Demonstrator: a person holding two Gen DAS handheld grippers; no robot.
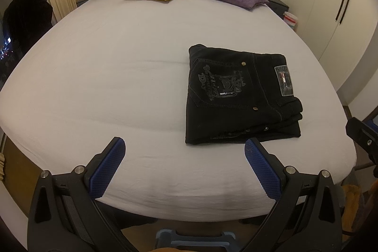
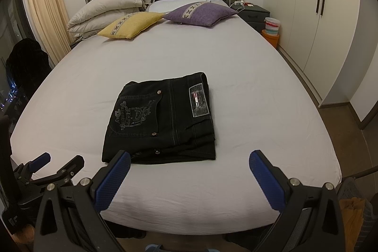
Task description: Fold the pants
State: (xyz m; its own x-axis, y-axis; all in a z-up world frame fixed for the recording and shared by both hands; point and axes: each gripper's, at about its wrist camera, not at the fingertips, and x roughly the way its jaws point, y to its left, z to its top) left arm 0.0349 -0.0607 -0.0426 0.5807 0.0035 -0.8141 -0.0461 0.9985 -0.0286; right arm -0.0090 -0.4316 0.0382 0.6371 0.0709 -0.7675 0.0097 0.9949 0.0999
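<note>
Black jeans (image 1: 238,93) lie folded into a compact rectangle on the white bed sheet (image 1: 106,77), near the foot of the bed, back pocket and waist patch facing up. In the right wrist view the same black jeans (image 2: 163,119) sit just beyond the fingers. My left gripper (image 1: 185,148) hovers open over the bed's near edge, left of the jeans and holding nothing. The right gripper (image 2: 190,161) is also open and empty, its left blue pad close to the jeans' front left corner. At the far left of that view the left gripper (image 2: 50,163) shows too.
A yellow cushion (image 2: 132,24), a purple cushion (image 2: 200,13) and a folded beige duvet (image 2: 111,6) lie at the head of the bed. A nightstand (image 2: 254,13) and striped bin (image 2: 271,26) stand to the right, before white wardrobe doors (image 2: 319,23). A curtain (image 2: 42,6) hangs at left.
</note>
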